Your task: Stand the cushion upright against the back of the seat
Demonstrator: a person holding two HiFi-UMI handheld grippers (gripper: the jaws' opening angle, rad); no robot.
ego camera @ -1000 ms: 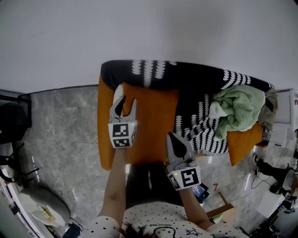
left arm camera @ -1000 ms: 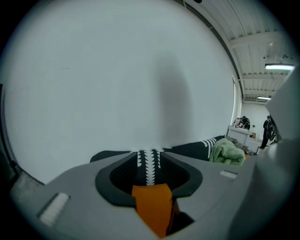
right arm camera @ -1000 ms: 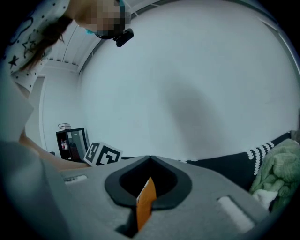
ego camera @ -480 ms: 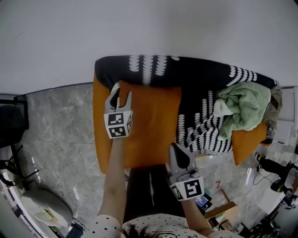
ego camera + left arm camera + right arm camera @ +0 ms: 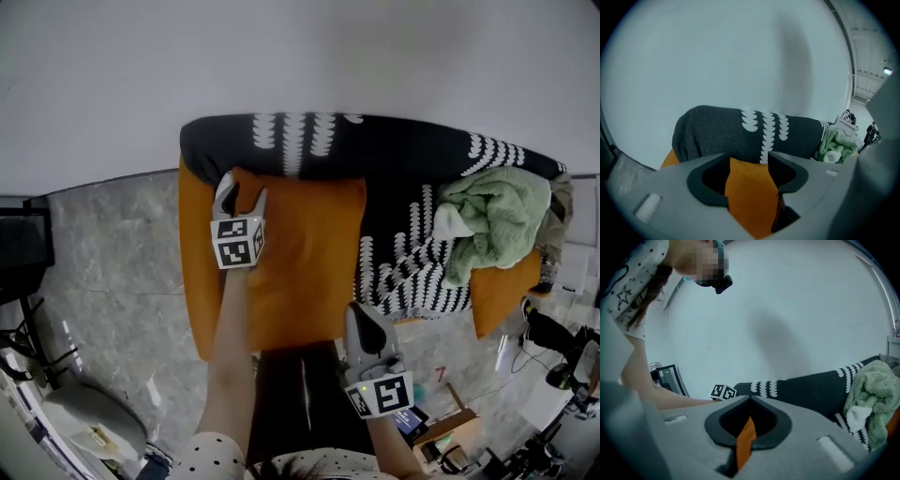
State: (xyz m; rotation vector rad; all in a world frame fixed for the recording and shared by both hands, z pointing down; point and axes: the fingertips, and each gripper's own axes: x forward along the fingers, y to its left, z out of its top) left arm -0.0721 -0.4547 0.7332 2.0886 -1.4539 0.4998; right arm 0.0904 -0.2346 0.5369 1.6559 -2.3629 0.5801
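Grey marble floor flanks the orange seat (black patterned throw).

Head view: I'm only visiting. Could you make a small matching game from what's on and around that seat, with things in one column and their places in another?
Things:
1. orange cushion
2. green blanket
3. black throw with white pattern
4. marbled floor

Places:
A. crumpled at the right end of the seat
B. draped over the seat's back
C. grey, to the left of the seat
D. on the seat's left half, far edge at the back

Pairs: 1-D, 2-A, 3-B, 4-C
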